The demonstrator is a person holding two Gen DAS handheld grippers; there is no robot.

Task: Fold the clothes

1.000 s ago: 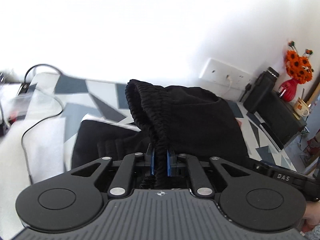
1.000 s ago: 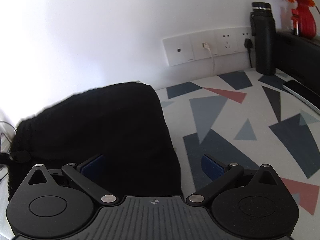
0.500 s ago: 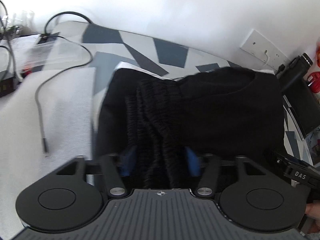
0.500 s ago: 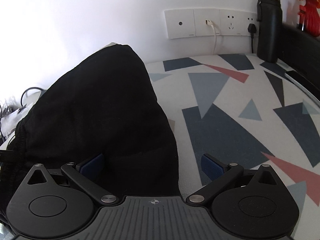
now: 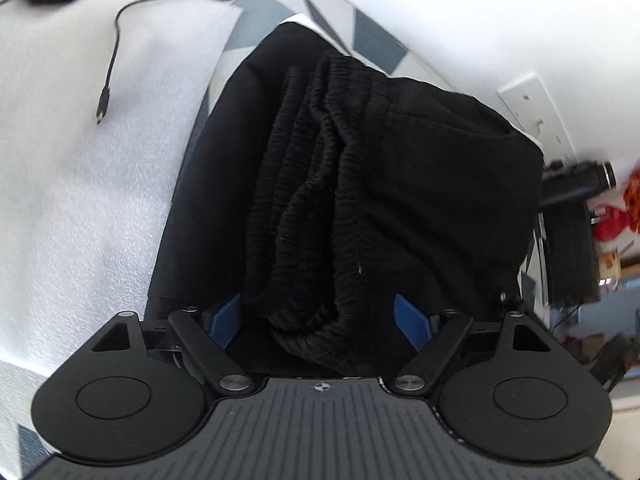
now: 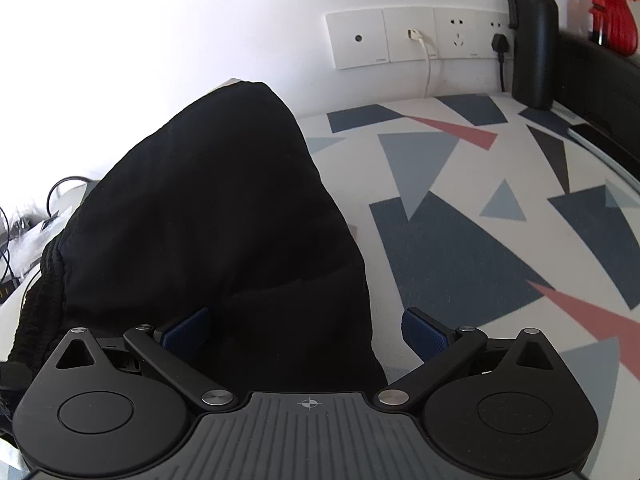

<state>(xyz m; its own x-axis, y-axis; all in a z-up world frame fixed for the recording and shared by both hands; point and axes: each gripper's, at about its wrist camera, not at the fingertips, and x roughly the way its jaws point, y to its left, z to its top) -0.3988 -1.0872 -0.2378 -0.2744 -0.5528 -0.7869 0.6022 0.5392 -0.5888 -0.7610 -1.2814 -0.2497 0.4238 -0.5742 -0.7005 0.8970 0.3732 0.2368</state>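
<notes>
Lying across the middle of the left wrist frame, the black garment (image 5: 360, 184) is bunched into a heap, its ribbed elastic waistband (image 5: 316, 200) running from the upper centre down toward the left claw (image 5: 326, 320). That claw is spread wide, its blue pads (image 5: 226, 318) standing either side of the waistband's lower end without pressing on it. In the right wrist frame the same garment (image 6: 208, 232) fills the left and centre as a dark mound, and the right claw (image 6: 306, 332) is likewise spread, with the cloth's lower edge between its blue pads (image 6: 426, 338); whether the fabric touches them cannot be told. The surface (image 6: 460, 240) under the garment carries a white cover printed with grey, navy and pink triangles. At the upper left of the left frame a black cable (image 5: 114, 40) trails over a white foam sheet (image 5: 72, 160). At the upper right of the right frame a black bottle (image 6: 534, 40) stands beside a row of wall sockets (image 6: 416, 36).
</notes>
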